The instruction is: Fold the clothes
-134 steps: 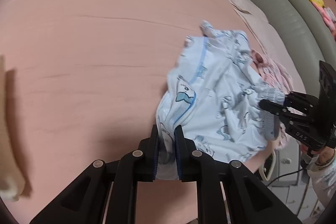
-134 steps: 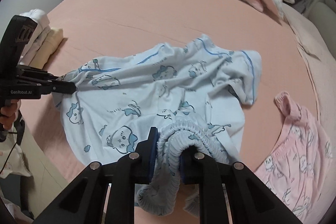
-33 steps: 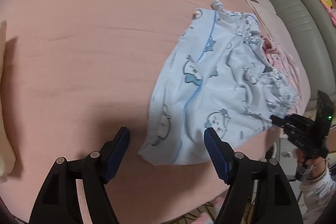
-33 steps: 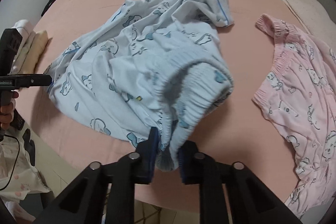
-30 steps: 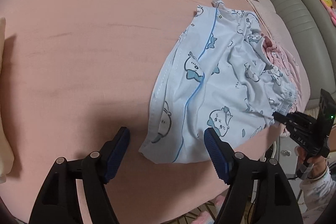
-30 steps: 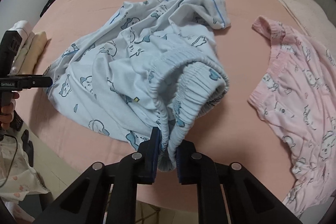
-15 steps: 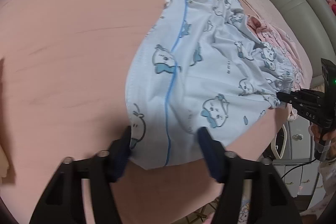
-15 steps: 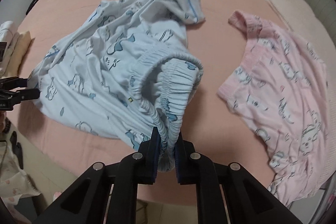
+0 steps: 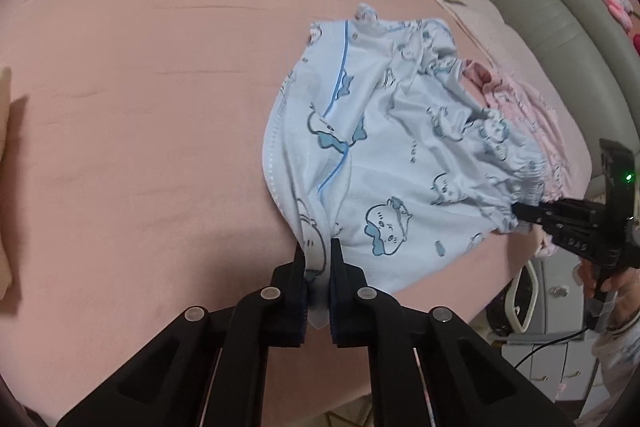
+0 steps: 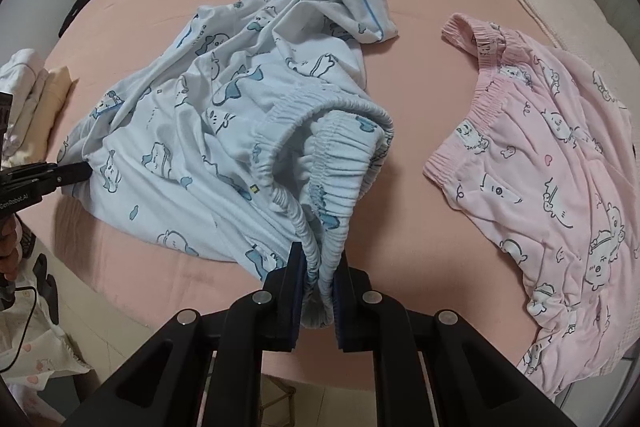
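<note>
With the left gripper (image 9: 318, 259) pinched on a thin hem corner and the right gripper (image 10: 318, 267) clamped on the bunched waistband, the blue shorts (image 10: 240, 131) lie crumpled on the bed (image 9: 140, 87), so a lift could slip the hem free.

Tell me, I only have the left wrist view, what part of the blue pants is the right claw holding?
Observer: The right claw is shut on the elastic waistband of the blue pants; the waistband gapes open above its fingers.
Operator: How much of the pink garment is there? I see only a sliver.
Observer: The pink shorts lie spread on the bed, apart from the blue pants, waistband toward them.
Operator: Anything on my left claw's side?
Observer: A stack of folded clothes sits at the bed's edge beyond the left claw.
</note>
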### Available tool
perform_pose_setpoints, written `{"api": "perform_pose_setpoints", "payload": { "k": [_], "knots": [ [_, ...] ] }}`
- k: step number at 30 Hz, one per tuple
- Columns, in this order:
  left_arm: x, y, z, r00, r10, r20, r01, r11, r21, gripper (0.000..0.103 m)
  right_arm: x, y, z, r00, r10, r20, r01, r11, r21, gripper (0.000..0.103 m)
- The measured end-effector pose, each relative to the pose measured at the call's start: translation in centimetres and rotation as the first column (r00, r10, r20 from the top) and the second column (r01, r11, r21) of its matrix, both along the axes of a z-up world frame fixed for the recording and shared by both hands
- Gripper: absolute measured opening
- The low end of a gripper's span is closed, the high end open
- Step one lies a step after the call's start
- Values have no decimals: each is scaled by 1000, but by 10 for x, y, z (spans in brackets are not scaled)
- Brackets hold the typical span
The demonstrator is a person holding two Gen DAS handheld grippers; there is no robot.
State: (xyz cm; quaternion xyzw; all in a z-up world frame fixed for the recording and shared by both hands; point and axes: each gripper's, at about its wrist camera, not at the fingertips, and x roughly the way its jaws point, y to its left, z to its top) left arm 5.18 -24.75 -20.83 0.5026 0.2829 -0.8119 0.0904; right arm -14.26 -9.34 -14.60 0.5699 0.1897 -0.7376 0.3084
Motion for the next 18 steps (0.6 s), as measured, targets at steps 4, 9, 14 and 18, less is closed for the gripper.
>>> {"api": "perform_pose_setpoints", "payload": {
  "k": [4, 9, 14, 18],
  "knots": [
    [8, -5, 8, 1000, 13, 5, -13, 1000, -4, 6, 3, 5, 5, 1000, -2, 25, 3, 999, -38, 10],
    [20, -12, 13, 999, 34, 1, -34, 999, 40, 6, 4, 15, 17, 995, -39, 93, 49, 993, -109, 10],
    [19, -6, 17, 1000, 11, 19, -12, 999, 31, 6, 4, 17, 24, 994, -38, 101, 50, 992, -114, 10],
    [19, 1, 14, 1000, 3, 26, -5, 998, 60, 6, 3, 17, 21, 994, -35, 107, 44, 995, -84, 10]
  ]
}}
